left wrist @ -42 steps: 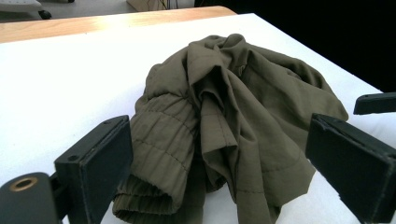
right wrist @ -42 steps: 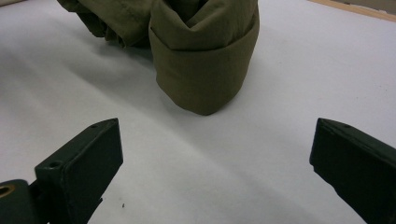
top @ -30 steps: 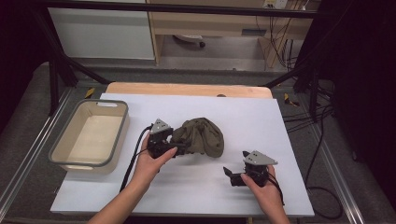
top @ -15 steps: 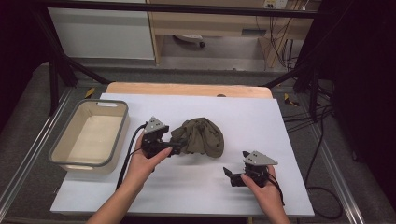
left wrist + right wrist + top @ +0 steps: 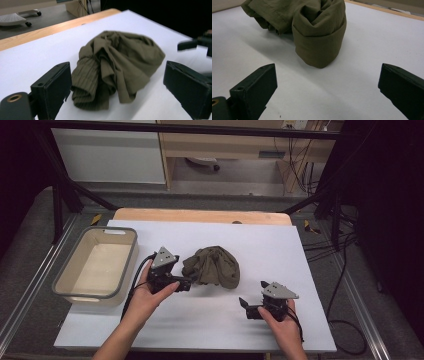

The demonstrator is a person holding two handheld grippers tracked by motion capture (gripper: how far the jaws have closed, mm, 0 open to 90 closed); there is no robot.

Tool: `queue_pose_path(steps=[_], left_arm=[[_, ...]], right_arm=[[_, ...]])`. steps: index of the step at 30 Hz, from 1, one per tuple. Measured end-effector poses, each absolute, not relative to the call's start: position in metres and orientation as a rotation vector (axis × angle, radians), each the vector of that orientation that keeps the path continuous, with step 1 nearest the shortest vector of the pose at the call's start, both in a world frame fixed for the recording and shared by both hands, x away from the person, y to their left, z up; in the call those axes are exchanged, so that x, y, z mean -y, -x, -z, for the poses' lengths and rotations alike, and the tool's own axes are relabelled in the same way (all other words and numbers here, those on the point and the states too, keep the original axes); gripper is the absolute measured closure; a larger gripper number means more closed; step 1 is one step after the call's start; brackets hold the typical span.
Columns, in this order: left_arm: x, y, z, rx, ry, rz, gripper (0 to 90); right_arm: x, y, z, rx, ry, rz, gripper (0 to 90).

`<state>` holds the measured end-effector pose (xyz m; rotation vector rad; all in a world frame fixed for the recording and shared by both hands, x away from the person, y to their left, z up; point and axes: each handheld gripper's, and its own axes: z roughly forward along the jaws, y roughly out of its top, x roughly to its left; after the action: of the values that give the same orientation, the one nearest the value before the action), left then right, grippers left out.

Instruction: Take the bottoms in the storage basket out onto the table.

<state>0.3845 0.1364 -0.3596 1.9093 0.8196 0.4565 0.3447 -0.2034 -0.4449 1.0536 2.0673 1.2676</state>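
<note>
A crumpled olive-green cloth (image 5: 212, 266) lies in a heap near the middle of the white table top (image 5: 260, 242). My left gripper (image 5: 184, 283) sits just left of the cloth, open, its jaws wide apart on either side of the cloth's (image 5: 115, 75) ribbed near edge with nothing clamped. My right gripper (image 5: 245, 307) rests on the table at the front right, open and empty, a short way from the cloth's (image 5: 312, 27) rolled end. The right gripper's jaws (image 5: 195, 45) also appear far off in the left gripper view.
A pale plastic tub (image 5: 95, 265) with a grey rim stands empty at the table's left edge. A wooden strip (image 5: 200, 215) runs along the table's far edge. Bare white surface lies between the cloth and my right gripper.
My left gripper has drawn back leftward from the cloth and let go of it. The cloth has settled slightly. The right gripper has stayed put.
</note>
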Motion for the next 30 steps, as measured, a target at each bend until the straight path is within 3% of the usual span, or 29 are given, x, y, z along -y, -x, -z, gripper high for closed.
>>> queue_pose_path(steps=[30], left_arm=[[-0.180,-0.366,0.344,-0.882,-1.824,-0.508,6.9]], right_arm=[[0.202,-0.347,0.446,-2.069,-1.050,-1.265,1.7]])
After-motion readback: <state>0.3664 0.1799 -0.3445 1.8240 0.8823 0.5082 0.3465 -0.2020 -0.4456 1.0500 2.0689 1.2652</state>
